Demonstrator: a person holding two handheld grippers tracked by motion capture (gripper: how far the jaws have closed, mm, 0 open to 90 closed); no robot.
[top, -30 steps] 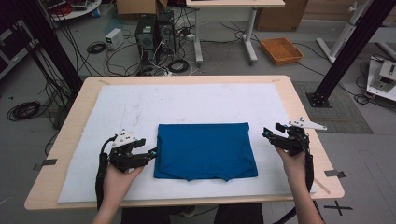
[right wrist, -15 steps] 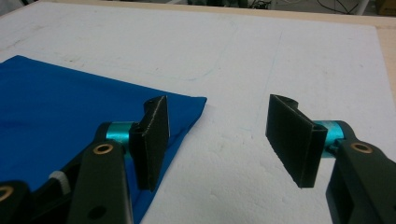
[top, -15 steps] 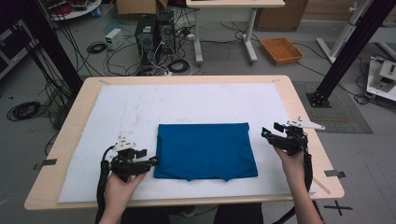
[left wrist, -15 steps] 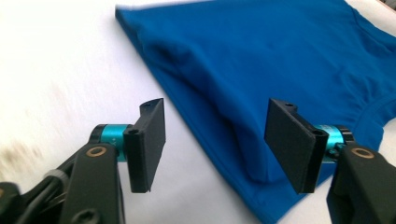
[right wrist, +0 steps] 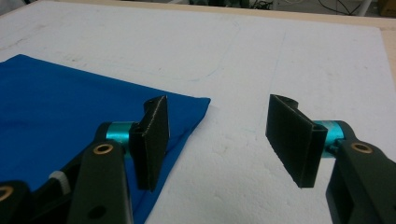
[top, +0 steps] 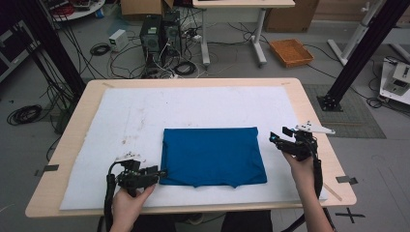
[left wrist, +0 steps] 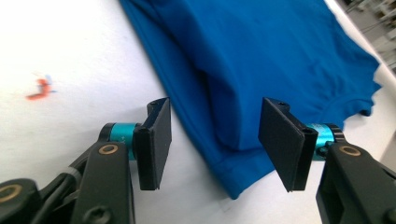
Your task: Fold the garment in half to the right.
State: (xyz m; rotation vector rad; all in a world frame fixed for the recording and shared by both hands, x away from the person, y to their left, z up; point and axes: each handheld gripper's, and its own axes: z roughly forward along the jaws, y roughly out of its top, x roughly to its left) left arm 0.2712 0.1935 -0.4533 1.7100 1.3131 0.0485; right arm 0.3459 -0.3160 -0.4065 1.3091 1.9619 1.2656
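A blue cloth (top: 212, 155), folded into a rectangle, lies flat on the white mat (top: 193, 106). My left gripper (top: 157, 172) sits low at the cloth's near left corner. In the left gripper view the jaws (left wrist: 215, 135) have just been closing. That corner of the cloth (left wrist: 261, 56) lies between them, and the pads do not press on it. My right gripper (top: 278, 137) hovers open just off the cloth's far right corner. In the right gripper view its jaws (right wrist: 219, 130) span bare mat, the left jaw over the cloth's edge (right wrist: 56, 107).
The mat covers most of a wooden table (top: 309, 111). A small red mark (left wrist: 39, 88) stains the mat left of the cloth. Beyond the table, on the floor, are computers (top: 159, 34), cables, an orange tray (top: 291, 52) and black frame posts.
My left hand has sunk and moved toward me and right, bringing its jaws to the cloth's near left corner. The right hand and the cloth have stayed put.
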